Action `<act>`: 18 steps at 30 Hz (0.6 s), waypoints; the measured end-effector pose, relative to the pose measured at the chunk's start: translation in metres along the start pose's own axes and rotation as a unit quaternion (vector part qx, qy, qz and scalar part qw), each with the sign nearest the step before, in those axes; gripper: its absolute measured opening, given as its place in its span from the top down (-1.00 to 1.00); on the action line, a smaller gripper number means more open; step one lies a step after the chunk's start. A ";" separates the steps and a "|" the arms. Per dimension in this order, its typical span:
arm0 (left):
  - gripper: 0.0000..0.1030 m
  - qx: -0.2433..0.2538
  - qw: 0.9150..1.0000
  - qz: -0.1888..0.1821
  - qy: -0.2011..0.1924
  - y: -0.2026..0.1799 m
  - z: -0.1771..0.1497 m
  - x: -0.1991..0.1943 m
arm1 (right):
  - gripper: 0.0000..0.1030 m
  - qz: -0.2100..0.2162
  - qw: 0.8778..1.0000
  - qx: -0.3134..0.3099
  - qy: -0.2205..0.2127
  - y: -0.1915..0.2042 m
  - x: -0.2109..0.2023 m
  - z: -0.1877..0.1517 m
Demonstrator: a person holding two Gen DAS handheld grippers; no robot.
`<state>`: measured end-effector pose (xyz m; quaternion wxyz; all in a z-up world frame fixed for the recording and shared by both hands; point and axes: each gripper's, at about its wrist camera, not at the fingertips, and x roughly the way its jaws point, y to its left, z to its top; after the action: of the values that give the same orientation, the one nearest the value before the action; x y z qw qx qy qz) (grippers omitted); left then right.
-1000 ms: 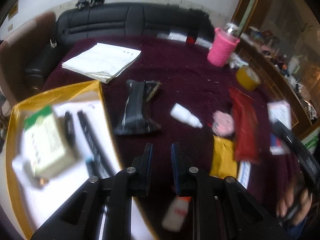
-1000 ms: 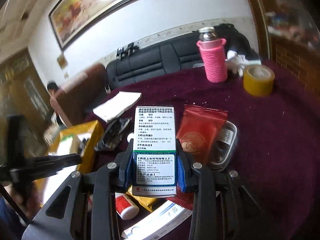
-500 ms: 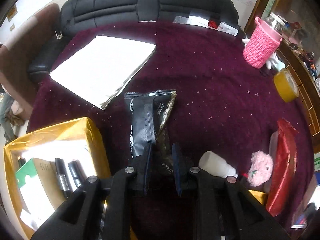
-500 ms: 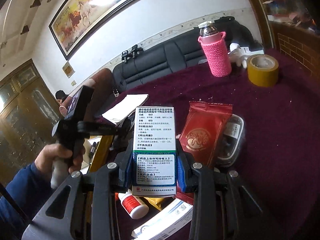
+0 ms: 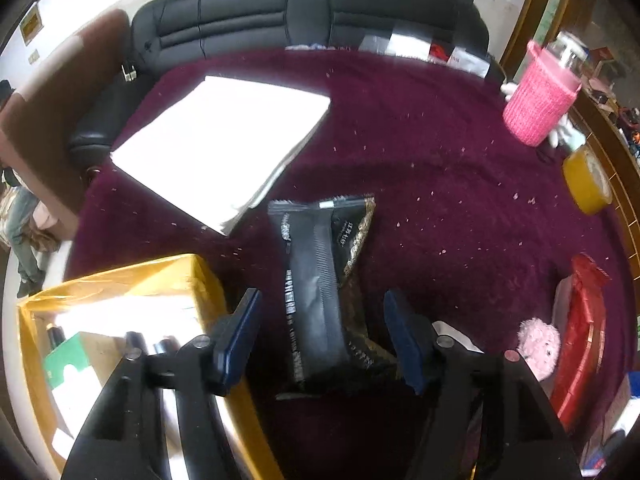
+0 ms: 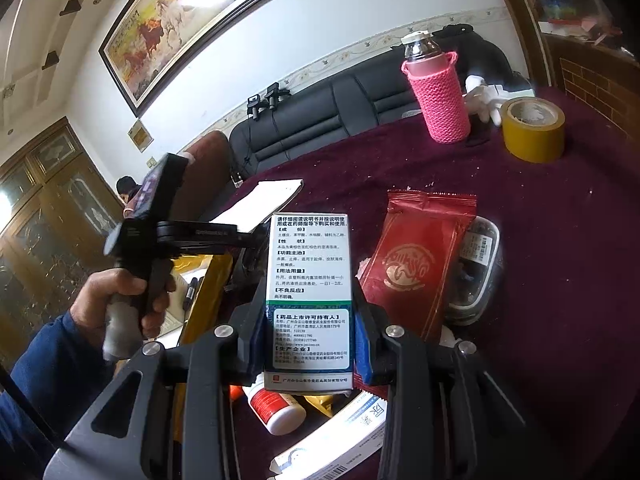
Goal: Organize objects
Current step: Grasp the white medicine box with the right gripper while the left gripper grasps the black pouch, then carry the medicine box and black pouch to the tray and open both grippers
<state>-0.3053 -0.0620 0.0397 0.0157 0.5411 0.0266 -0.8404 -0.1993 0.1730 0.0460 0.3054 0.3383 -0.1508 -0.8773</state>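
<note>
Left view, left gripper (image 5: 320, 332): jaws opening, straddling the black packet (image 5: 316, 300) on the purple cloth (image 5: 440, 184); pads not pressing it.
Why there: lined up over the packet, likely to lift it into the yellow box (image 5: 132, 280) just beside (pens already inside).
Right view, right gripper (image 6: 308, 336): clamped on the medicine carton (image 6: 308, 292), held upright above the clutter, apparently waiting its turn.
Left hand (image 6: 124, 300): gripping the other tool's handle.

Left wrist view looks steeply down, close over the table (image 5: 460, 184). Right wrist view looks shallower across it. Both show the pink bottle (image 5: 540, 104) (image 6: 440, 96).
</note>
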 end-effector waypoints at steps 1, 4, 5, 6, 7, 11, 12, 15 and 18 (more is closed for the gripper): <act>-0.10 -0.001 1.000 0.006 0.003 -0.002 0.001 0.007 | 0.37 0.000 1.000 0.001 0.001 0.000 0.000 0.000; -0.09 -0.019 1.000 0.009 0.022 -0.003 0.001 0.024 | 0.37 -0.001 1.000 0.004 0.001 -0.002 0.001 0.000; -0.03 -0.030 0.999 0.009 0.031 -0.002 0.000 0.031 | 0.37 0.000 1.000 0.005 0.002 -0.002 0.001 0.000; 0.06 -0.030 0.999 0.016 0.033 -0.003 -0.001 0.034 | 0.37 0.000 1.000 0.005 0.002 -0.003 0.001 0.000; 0.12 -0.018 0.999 0.034 0.020 -0.007 -0.003 0.033 | 0.37 -0.001 1.000 0.006 0.002 -0.003 0.001 0.000; 0.38 -0.018 0.999 0.030 0.009 -0.012 -0.014 0.027 | 0.37 -0.002 1.000 0.004 0.003 -0.002 0.002 0.000; 0.49 -0.016 0.999 0.035 -0.005 -0.013 -0.019 0.021 | 0.37 -0.002 1.000 0.003 0.004 -0.002 0.002 0.000; 0.63 -0.024 0.999 0.016 -0.015 -0.012 -0.030 0.008 | 0.37 -0.003 1.000 0.000 0.003 -0.001 0.001 -0.001; 0.64 -0.025 0.999 0.003 -0.027 -0.012 -0.044 -0.008 | 0.37 -0.006 1.000 -0.006 0.000 0.001 0.000 -0.001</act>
<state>-0.2632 -0.0475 0.0291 0.0323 0.5179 0.0453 -0.8536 -0.1979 0.1719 0.0456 0.3023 0.3378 -0.1435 -0.8797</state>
